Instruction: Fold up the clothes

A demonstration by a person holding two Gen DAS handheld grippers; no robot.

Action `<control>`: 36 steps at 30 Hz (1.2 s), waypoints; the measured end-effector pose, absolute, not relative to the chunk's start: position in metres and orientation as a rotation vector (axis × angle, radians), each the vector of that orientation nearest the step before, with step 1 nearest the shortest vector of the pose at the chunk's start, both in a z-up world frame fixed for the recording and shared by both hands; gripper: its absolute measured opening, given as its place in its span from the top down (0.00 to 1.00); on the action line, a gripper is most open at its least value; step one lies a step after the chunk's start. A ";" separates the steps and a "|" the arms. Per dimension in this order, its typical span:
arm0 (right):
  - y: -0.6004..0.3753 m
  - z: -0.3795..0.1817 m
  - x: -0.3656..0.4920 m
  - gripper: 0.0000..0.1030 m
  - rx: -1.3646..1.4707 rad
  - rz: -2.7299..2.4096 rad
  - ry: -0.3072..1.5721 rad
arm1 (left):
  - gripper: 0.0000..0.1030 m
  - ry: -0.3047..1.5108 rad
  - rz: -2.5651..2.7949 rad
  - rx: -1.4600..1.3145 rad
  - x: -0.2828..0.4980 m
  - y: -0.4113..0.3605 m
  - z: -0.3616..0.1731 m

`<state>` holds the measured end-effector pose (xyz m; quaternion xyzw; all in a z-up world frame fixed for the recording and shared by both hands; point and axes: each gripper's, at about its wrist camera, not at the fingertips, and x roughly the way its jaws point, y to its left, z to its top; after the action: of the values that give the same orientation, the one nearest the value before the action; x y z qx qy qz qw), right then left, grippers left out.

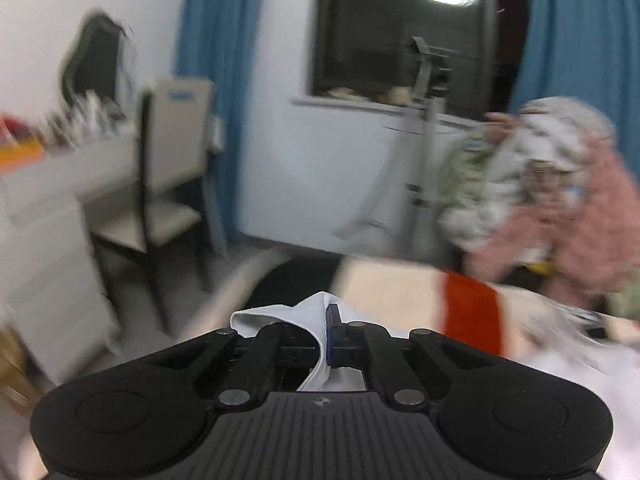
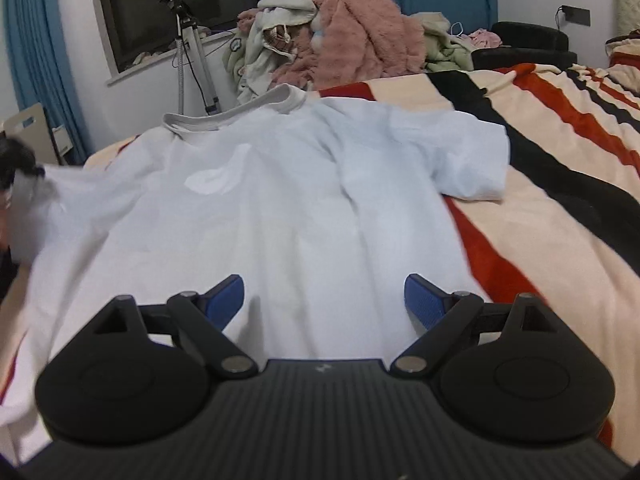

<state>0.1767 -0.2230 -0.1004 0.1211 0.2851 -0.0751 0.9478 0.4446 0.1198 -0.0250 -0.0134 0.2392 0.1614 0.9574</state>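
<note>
A pale blue T-shirt (image 2: 288, 200) lies spread face up on the striped bed cover (image 2: 560, 184), collar at the far end. My right gripper (image 2: 324, 300) hovers open over the shirt's lower part, nothing between its blue pads (image 2: 424, 304). My left gripper (image 1: 326, 336) is shut on a fold of the T-shirt (image 1: 280, 318), lifted off the bed. In the right wrist view that left sleeve (image 2: 36, 208) rises at the far left edge, held by a blurred dark shape. The left wrist view is motion-blurred.
A heap of clothes (image 2: 340, 32) with a pink fleece sits at the bed's far end. A tripod (image 2: 192, 52) stands by the window wall. A chair (image 1: 168, 168) and a white desk (image 1: 52, 208) stand left of the bed.
</note>
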 end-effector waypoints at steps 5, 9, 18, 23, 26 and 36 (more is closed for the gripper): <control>-0.210 -0.101 0.187 0.14 0.183 -0.146 0.549 | 0.94 0.539 0.427 0.067 0.480 0.122 -0.033; -0.211 -0.106 0.198 0.14 0.139 -0.161 0.533 | 0.66 0.567 0.436 0.057 0.477 0.122 -0.043; -0.211 -0.100 0.191 0.14 0.144 -0.095 0.502 | 0.23 0.605 0.348 -0.051 0.387 0.109 -0.024; -0.215 -0.086 0.175 0.14 0.165 -0.077 0.468 | 0.24 0.679 0.173 -0.147 0.237 0.078 -0.022; -0.216 -0.076 0.160 0.14 0.168 -0.065 0.445 | 0.26 0.743 0.113 -0.126 0.171 0.059 -0.032; -0.227 -0.037 0.094 0.14 0.127 -0.087 0.442 | 0.41 0.924 -0.039 0.003 -0.016 0.002 -0.064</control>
<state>0.0941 -0.2273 -0.0369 0.0628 0.2191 -0.0433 0.9727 -0.0165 0.0020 -0.0637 0.0016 0.4456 -0.0187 0.8950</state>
